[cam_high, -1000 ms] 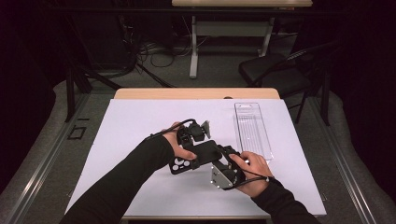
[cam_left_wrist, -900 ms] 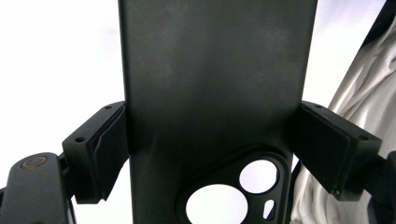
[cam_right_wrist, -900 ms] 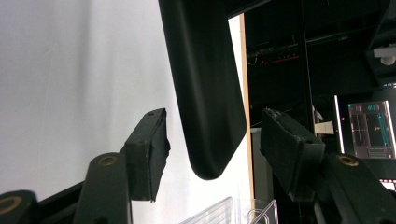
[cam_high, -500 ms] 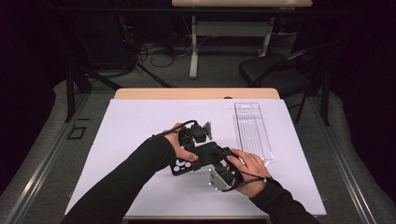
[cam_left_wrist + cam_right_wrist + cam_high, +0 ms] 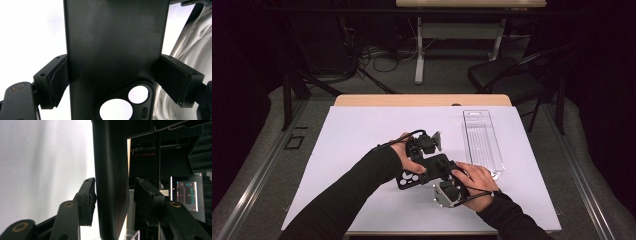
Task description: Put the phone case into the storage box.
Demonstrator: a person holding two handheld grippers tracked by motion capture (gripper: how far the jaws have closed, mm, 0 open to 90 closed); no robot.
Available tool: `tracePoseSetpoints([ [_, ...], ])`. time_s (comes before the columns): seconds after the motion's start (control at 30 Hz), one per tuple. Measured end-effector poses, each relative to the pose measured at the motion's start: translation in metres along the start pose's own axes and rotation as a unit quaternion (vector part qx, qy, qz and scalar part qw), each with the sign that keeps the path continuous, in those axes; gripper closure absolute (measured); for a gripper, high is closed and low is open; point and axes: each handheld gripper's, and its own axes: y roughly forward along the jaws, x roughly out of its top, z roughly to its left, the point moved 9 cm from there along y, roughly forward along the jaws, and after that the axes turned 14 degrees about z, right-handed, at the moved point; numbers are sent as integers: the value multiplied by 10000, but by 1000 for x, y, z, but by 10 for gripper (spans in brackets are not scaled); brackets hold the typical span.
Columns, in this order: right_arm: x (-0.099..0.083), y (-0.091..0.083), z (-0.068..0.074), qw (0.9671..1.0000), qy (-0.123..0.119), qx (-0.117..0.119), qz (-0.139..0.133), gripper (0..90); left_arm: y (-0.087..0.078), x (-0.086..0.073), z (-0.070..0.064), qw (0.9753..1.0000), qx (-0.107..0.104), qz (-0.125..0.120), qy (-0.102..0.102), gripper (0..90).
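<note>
A black phone case [image 5: 432, 170] with round camera cutouts is held above the white table [image 5: 362, 135]. My left gripper [image 5: 419, 167] is shut on it: in the left gripper view both pads [image 5: 53, 80] press the long sides of the case [image 5: 112, 50] just above the cutouts. My right gripper [image 5: 443, 174] comes in from the near side. In the right gripper view the case [image 5: 111, 177] stands edge-on between the jaws. The left pad [image 5: 88, 202] lies against it, and the right pad [image 5: 145, 197] stands a small gap off.
A clear plastic blister tray [image 5: 482, 142] lies lengthwise at the right of the table, just beyond the right hand. A black chair [image 5: 507, 75] and a table leg stand past the far edge. White sheet spreads bare to the left and far side.
The right gripper has moved up and left to the case, so its jaws now straddle the case's edge. The left gripper has kept its hold and barely shifted.
</note>
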Motion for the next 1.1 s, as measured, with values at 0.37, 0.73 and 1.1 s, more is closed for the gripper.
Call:
tracePoseSetpoints([
  [0.37,2,2,1,9996,-200,-200,23,619,2,2,1,9998,-179,-20,-70,153],
  [0.73,0,5,1,9989,-298,-360,94,645,1,2,-2,9995,-295,-11,-56,153],
  [1.1,1,10,1,9973,-508,-513,144,677,1,3,-3,9994,-351,-28,-64,153],
])
